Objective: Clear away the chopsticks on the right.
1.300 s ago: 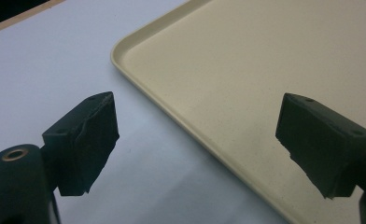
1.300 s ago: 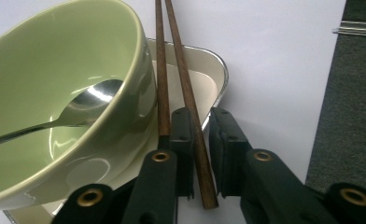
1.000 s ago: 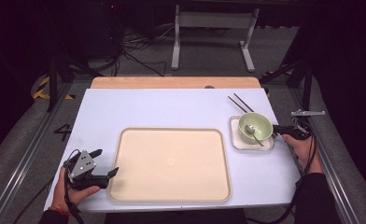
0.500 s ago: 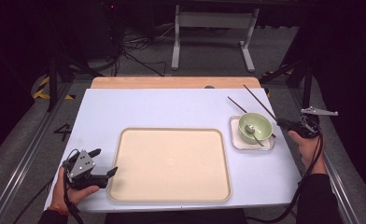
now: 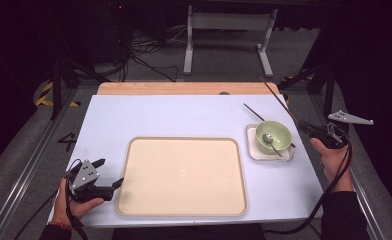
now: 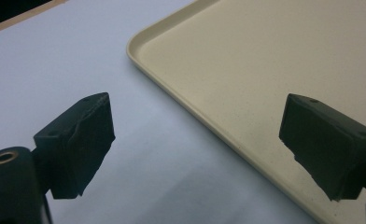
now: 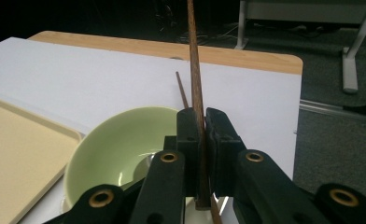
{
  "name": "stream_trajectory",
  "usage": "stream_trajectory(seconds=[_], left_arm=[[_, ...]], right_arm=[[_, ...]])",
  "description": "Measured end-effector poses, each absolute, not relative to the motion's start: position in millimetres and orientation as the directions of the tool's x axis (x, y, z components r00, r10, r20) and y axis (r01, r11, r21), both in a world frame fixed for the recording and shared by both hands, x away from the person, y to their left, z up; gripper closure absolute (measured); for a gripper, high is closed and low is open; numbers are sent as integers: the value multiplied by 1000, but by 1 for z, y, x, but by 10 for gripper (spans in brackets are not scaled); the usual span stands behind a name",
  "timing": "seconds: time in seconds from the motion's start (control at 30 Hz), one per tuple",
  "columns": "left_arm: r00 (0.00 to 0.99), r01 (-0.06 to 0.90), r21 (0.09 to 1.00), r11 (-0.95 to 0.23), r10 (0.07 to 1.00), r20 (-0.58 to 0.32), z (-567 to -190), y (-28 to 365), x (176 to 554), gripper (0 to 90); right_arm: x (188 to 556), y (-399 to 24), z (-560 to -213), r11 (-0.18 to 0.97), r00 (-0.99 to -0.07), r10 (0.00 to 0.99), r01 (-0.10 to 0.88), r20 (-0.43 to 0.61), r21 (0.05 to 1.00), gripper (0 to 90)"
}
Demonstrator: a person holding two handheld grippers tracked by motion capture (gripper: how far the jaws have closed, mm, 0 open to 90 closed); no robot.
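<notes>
Table (image 5: 184, 117): white top, a wooden strip along its far edge, standing on grey floor in a dark room; a metal stand and loose cables lie beyond it.

Tray (image 5: 181, 175), one: cream, rectangular, bare, at the near middle.

Left hand-held gripper (image 5: 108, 173), one: at the near left corner beside the tray, jaws wide apart with nothing between them. The left gripper view adds that the tray's rim runs between the two jaws.

Square plate (image 5: 251, 147), one: white, right of the tray, carrying one green bowl (image 5: 273, 134) with one spoon (image 5: 271, 142) in it.

Right hand-held gripper (image 5: 304, 127), one: just right of the bowl, clamped on one chopstick (image 5: 279, 100) that slants up and away above the table's far right corner. The right gripper view shows the stick pinched between the closed pads.

Chopsticks, two: the second chopstick (image 5: 254, 112) lies on the table by the bowl's far side.
</notes>
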State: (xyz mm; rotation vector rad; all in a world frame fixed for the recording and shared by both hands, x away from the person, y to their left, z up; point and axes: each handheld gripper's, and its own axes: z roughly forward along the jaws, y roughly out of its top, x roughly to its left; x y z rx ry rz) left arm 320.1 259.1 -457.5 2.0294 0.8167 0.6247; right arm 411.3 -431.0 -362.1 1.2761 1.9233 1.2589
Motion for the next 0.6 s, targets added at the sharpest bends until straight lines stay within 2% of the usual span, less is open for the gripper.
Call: stream_trajectory(seconds=[0.6], left_arm=[[638, 314, 856, -411, 759, 130, -456, 264, 319, 66]], right_arm=[[373, -368, -346, 229, -561, 828, 361, 15, 904, 853]])
